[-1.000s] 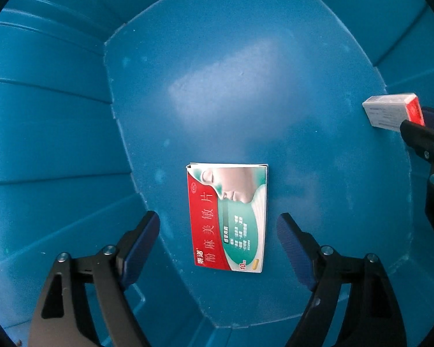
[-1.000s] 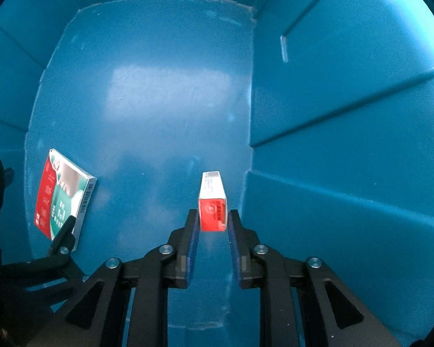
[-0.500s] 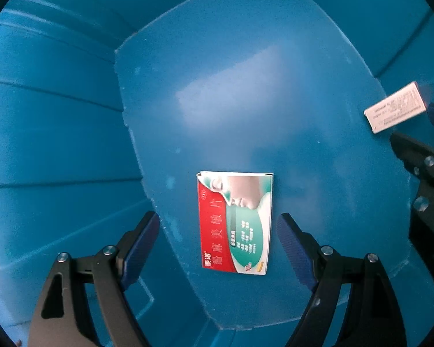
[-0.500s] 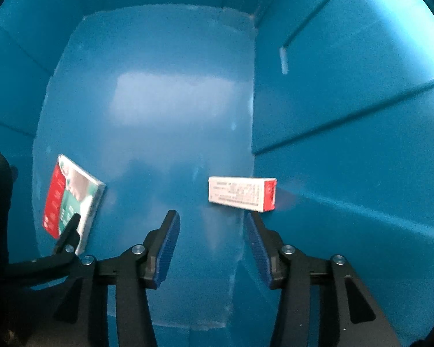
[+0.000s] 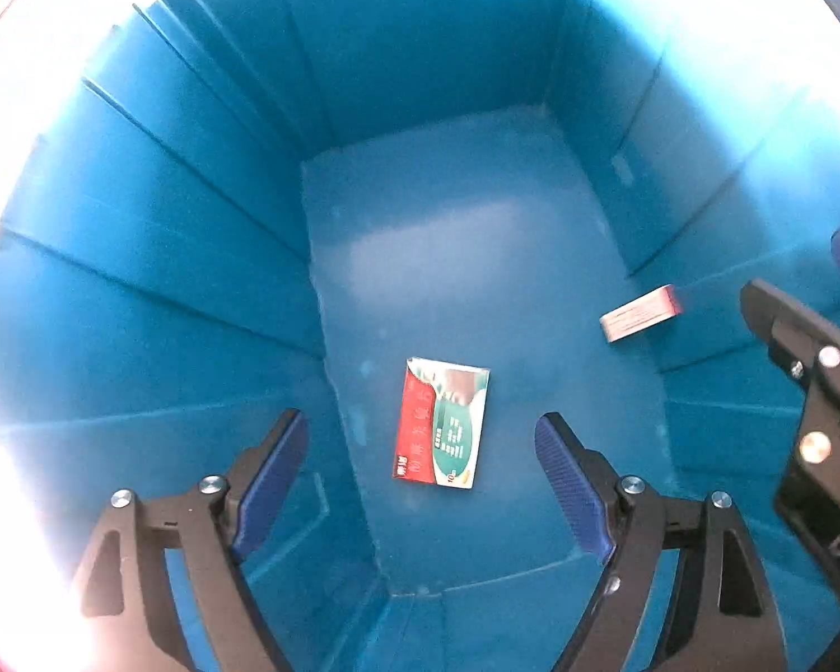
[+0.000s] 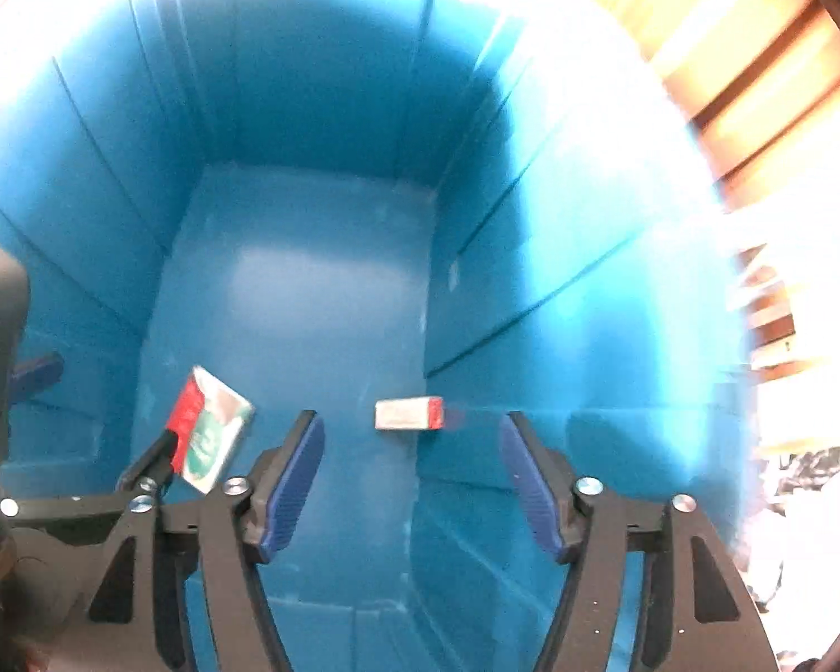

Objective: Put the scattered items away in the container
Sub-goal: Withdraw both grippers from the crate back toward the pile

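Both views look down into a deep blue bin point(image 5: 196, 257) point(image 6: 560, 291). A flat red and green medicine box point(image 5: 441, 430) point(image 6: 210, 428) lies on its floor. A small white box with a red end point(image 5: 638, 313) point(image 6: 409, 413) lies on the floor against the right wall. My left gripper point(image 5: 420, 476) is open and empty, above the red and green box. My right gripper point(image 6: 411, 476) is open and empty, above the small white box; it also shows in the left wrist view point(image 5: 812, 364) at the right edge.
The bin's ribbed walls rise on all sides. Beyond the rim in the right wrist view lie bright overexposed surroundings and wooden slats point(image 6: 756, 73) at the upper right. The left gripper's arm point(image 6: 73, 509) shows at the lower left there.
My right gripper opened and dropped the small white box, which now lies on the floor by the right wall. Both grippers have risen, so the boxes look smaller and the rim shows.
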{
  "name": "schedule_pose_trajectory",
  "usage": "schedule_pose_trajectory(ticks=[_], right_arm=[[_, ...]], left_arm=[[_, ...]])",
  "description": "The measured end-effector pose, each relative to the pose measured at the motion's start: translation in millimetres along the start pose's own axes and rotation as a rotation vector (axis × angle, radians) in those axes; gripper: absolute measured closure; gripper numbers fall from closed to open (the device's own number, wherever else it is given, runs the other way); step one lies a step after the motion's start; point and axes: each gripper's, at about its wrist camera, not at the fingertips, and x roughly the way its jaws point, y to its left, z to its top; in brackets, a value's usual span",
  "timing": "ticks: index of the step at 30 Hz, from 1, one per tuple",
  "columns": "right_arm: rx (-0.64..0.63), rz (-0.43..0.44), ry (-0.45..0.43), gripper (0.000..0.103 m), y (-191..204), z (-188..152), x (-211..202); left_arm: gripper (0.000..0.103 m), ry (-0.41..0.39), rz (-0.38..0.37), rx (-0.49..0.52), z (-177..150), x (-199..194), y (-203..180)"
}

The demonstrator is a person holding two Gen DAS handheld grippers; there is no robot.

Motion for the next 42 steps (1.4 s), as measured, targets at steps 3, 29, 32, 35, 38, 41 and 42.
schedule_pose_trajectory(ticks=[3, 29, 32, 35, 38, 41, 42], right_arm=[[0.028, -0.004, -0.086, 0.023, -4.7, -14.0, -45.6], [0.104, 0.195, -0.645, 0.0, 84.4, -223.5, -241.0], [0.054, 0.242, -0.667, 0.0, 101.7, -234.3, -240.2], [-0.003, 0.311, -0.688, 0.0, 123.0, -243.4, -238.9], [-0.069, 0.376, -0.693, 0.0, 150.1, -249.4, -238.2], [-0.127, 0.433, -0.702, 0.0, 179.0, -253.3, -242.0], [-0.142, 0.452, -0.705, 0.0, 188.3, -254.6, -243.2]], left_arm=[[0.02, -0.089, -0.048, -0.009, -13.9, -44.1, 11.7], [0.002, -0.728, -0.119, -0.185, -255.5, -207.9, 120.9], [0.002, -0.759, -0.102, -0.28, -283.8, -211.0, 143.3], [0.002, -0.795, -0.04, -0.377, -316.4, -212.0, 169.8], [0.002, -0.774, 0.059, -0.44, -343.3, -207.7, 193.9], [0.002, -0.737, 0.131, -0.495, -371.5, -198.5, 220.2], [0.002, -0.727, 0.153, -0.51, -380.6, -194.6, 230.7]])
